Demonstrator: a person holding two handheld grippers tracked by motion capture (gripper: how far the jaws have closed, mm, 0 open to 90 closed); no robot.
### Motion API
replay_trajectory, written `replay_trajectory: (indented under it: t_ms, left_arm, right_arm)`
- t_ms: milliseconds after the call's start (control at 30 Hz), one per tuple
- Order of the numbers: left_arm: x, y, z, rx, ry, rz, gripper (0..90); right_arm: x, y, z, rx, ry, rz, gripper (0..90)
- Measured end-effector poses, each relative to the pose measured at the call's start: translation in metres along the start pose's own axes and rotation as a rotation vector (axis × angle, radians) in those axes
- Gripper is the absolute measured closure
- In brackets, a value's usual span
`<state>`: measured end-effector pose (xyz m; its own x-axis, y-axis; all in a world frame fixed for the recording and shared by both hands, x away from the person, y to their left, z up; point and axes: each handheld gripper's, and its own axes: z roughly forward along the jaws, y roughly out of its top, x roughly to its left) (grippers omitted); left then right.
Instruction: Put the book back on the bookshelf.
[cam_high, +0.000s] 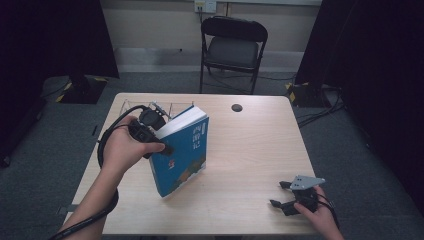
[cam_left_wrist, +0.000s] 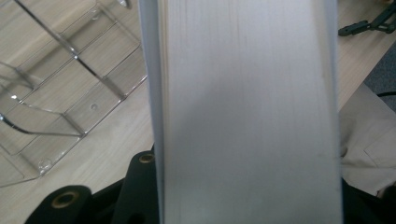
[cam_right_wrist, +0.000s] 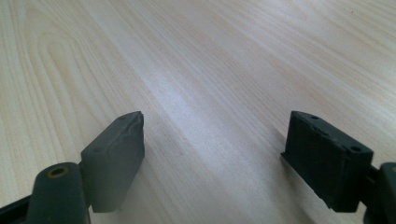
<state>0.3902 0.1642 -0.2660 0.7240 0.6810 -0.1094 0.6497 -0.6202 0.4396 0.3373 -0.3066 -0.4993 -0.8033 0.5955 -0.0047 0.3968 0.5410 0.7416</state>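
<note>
Blue-covered book (cam_high: 182, 152) stands tilted on the left half of the desk (cam_high: 250, 145) in the high view, its lower corner on the wood and its white page block turned up and toward the far edge; the left gripper (cam_high: 162, 145) is clamped onto its upper left edge, with the person's left hand (cam_high: 122, 147) wrapped around the gripper body and a black cable looping off to the left; a clear wire-like rack (cam_high: 150, 107) lies just behind the book at the far left edge of the desk; the right gripper (cam_high: 279, 194) rests near the front right corner, well apart from the book, jaws spread wide and holding nothing, a grey three-cornered plate on top; a black folding chair (cam_high: 232, 47) stands beyond the desk; in the left gripper view the book's page block (cam_left_wrist: 247, 112) rises close to the lens, pinched between the black jaws at the bottom, the clear rack (cam_left_wrist: 60, 93) lying on the desk to its left; in the right gripper view the two black jaws stand far apart over bare pale wood (cam_right_wrist: 210, 70), gripping nothing.
</note>
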Motion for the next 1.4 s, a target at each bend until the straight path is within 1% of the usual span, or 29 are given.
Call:
replay_trajectory:
  t_ms: [33, 100, 133, 167, 200, 233, 300, 333, 400, 433, 467, 533, 567, 633, 733, 767, 833, 900, 1000, 1033, 1167, 1233, 1267, 1400]
  left_arm:
    - [0.0, -0.001, 0.0, -0.004, 0.002, -0.012, 61.9]
    - [0.003, -0.003, -0.002, -0.003, 0.011, -0.013, 61.9]
    - [0.004, -0.004, -0.003, -0.005, 0.008, -0.019, 62.0]
    - [0.006, -0.005, -0.003, -0.01, 0.006, -0.035, 62.0]
    - [0.008, -0.006, -0.003, -0.011, 0.002, -0.035, 62.0]
    - [0.01, -0.007, -0.004, -0.015, 0.004, -0.05, 62.0]
    - [0.011, -0.008, -0.004, -0.018, 0.012, -0.055, 62.0]
    - [0.012, -0.008, -0.004, -0.015, 0.016, -0.051, 61.9]
    - [0.013, -0.009, -0.004, -0.011, 0.021, -0.057, 61.9]
    - [0.013, -0.009, -0.004, -0.005, 0.03, -0.058, 62.0]
    - [0.014, -0.009, -0.004, -0.003, 0.033, -0.053, 61.9]
    - [0.016, -0.01, -0.004, -0.006, 0.03, -0.076, 62.0]
    - [0.018, -0.011, -0.005, -0.005, 0.035, -0.066, 61.9]
    - [0.019, -0.012, -0.005, -0.009, 0.039, -0.075, 61.9]
    - [0.021, -0.013, -0.007, -0.005, 0.042, -0.076, 61.9]
    - [0.021, -0.014, -0.007, -0.008, 0.04, -0.09, 61.9]
    - [0.022, -0.015, -0.009, -0.005, 0.049, -0.079, 61.9]
    - [0.023, -0.016, -0.009, -0.011, 0.047, -0.092, 62.0]
    - [0.026, -0.017, -0.01, -0.014, 0.043, -0.099, 62.0]
    - [0.026, -0.017, -0.009, -0.016, 0.044, -0.107, 62.0]
    - [0.027, -0.016, -0.008, -0.011, 0.049, -0.111, 62.0]
    - [0.028, -0.015, -0.008, -0.006, 0.059, -0.108, 62.0]
    - [0.028, -0.015, -0.008, -0.005, 0.058, -0.105, 62.0]
    - [0.031, -0.017, -0.008, -0.011, 0.056, -0.124, 62.0]
  right_arm:
    - [0.0, 0.0, 0.0, 0.0, 0.0, 0.001, 19.4]
    - [0.0, 0.0, 0.0, 0.0, 0.0, 0.0, 19.4]
    - [0.0, 0.0, 0.0, 0.0, 0.0, 0.0, 19.4]
    - [0.0, 0.0, 0.0, 0.0, 0.0, 0.001, 19.4]
    - [0.0, 0.0, 0.0, 0.0, 0.0, 0.0, 19.4]
    - [0.0, 0.0, 0.0, 0.0, 0.0, 0.0, 19.4]
    - [0.0, 0.0, 0.0, 0.0, 0.0, 0.0, 19.4]
    - [0.0, 0.0, 0.0, 0.0, 0.0, 0.0, 19.4]
    - [0.0, 0.0, 0.0, 0.0, 0.0, 0.0, 19.4]
    - [0.0, 0.0, 0.0, 0.0, 0.0, 0.0, 19.4]
    - [0.0, 0.0, 0.0, 0.0, 0.0, 0.0, 19.4]
    - [0.0, 0.0, 0.0, 0.0, 0.0, 0.0, 19.4]
    - [0.0, 0.0, 0.0, 0.0, 0.0, 0.0, 19.4]
    - [0.0, 0.0, 0.0, 0.0, 0.0, 0.001, 19.4]
    - [0.0, 0.0, 0.0, 0.0, 0.0, 0.0, 19.4]
    - [0.0, 0.0, 0.0, 0.0, 0.0, 0.0, 19.4]
    - [0.0, 0.0, 0.0, 0.0, 0.0, 0.0, 19.4]
    - [0.0, 0.0, 0.0, 0.0, 0.0, 0.0, 19.4]
    - [0.0, 0.0, 0.0, 0.0, 0.0, 0.0, 19.4]
    - [0.0, 0.0, 0.0, 0.0, 0.0, 0.0, 19.4]
    - [0.0, 0.0, 0.0, 0.0, 0.0, 0.0, 19.4]
    - [0.0, 0.0, 0.0, 0.0, 0.0, 0.0, 19.4]
    - [0.0, 0.0, 0.0, 0.0, 0.0, 0.0, 19.4]
    - [0.0, 0.0, 0.0, 0.0, 0.0, 0.0, 19.4]
